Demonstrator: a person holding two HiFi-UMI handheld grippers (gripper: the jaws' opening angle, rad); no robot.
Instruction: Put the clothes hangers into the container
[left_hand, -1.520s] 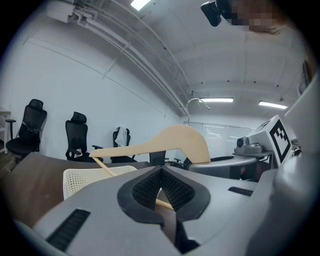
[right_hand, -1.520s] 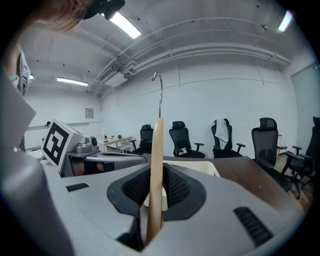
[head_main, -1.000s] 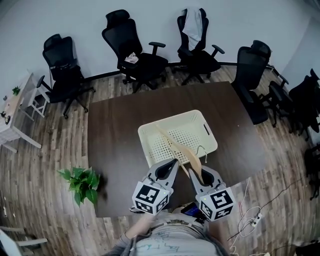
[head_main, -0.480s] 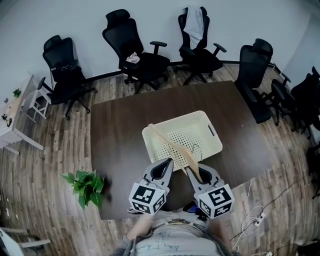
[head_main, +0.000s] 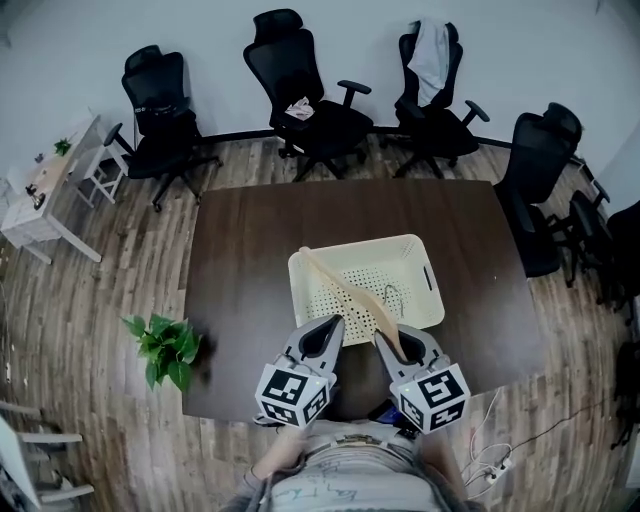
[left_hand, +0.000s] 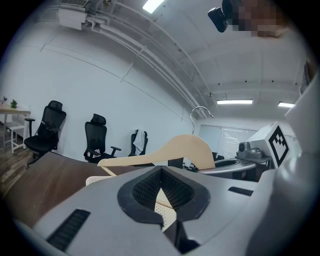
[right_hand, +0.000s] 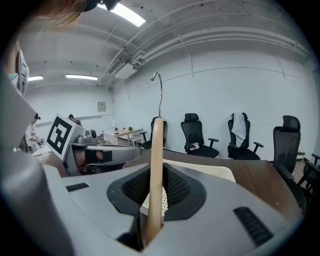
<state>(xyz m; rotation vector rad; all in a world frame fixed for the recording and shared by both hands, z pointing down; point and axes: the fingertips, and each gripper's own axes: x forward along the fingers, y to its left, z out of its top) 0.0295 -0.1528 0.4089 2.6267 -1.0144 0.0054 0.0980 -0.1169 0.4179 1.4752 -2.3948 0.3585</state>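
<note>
seen from my head, looking down: a dark table (head_main: 240, 260) with a cream perforated container (head_main: 352, 244) at its middle. my right gripper (head_main: 395, 336) is clamped on a wooden hanger (head_main: 352, 296), jaws nearly together, pinching the thick part near its neck. the right gripper view shows the wood standing on edge between the pads, its metal hook pointing up. the hanger's long arm reaches away from me and to the left, over the container, ending near the far left corner; i cannot tell whether that tip touches the rim. my left gripper (head_main: 334, 326) sits just beside the right, near the container's front edge, jaws together and holding nothing. i see no other hanger on the table. i judge this to be the placing step: the hanger is over the container but not yet let go. the next move calls for lowering it until it lies inside the walls, then opening the right jaws, taking care that the long arm does not catch on the rim.
</note>
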